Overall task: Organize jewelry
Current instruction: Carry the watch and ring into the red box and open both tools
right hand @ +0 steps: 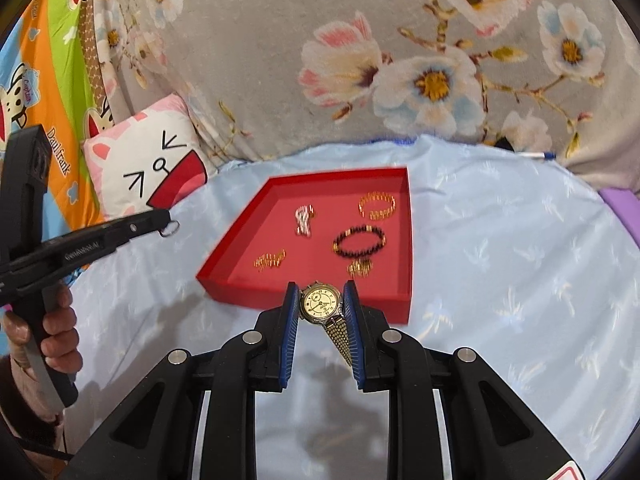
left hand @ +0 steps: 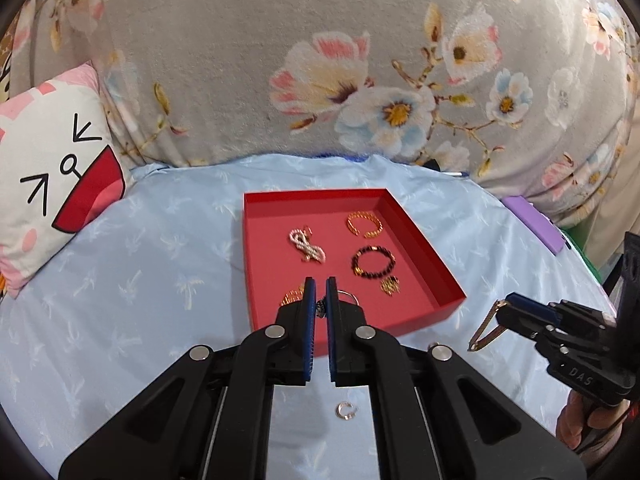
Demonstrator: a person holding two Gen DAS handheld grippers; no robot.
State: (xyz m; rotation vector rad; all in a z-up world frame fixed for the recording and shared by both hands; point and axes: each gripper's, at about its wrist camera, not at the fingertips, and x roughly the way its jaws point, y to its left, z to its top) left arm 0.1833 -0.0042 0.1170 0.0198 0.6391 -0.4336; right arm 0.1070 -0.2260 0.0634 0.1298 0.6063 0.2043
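A red tray (left hand: pixel 424 256) (right hand: pixel 236 284) lies on the light blue sheet and holds a gold bangle (left hand: pixel 364 224), a dark bead bracelet (left hand: pixel 373 263), a pearl piece (left hand: pixel 306 246) and small gold pieces. My left gripper (left hand: pixel 320 286) is shut on a silver ring with a dark charm (left hand: pixel 347 295), above the tray's near edge; the ring also shows in the right wrist view (right hand: pixel 170 228). My right gripper (right hand: pixel 320 290) is shut on a gold watch (right hand: pixel 319 303), just in front of the tray. A small open ring (left hand: pixel 345 410) lies on the sheet.
A floral grey blanket (left hand: pixel 320 60) rises behind the sheet. A cartoon pillow (left hand: pixel 52 176) is at the left. A purple object (left hand: pixel 532 220) and a pen (right hand: pixel 536 155) lie at the right edge.
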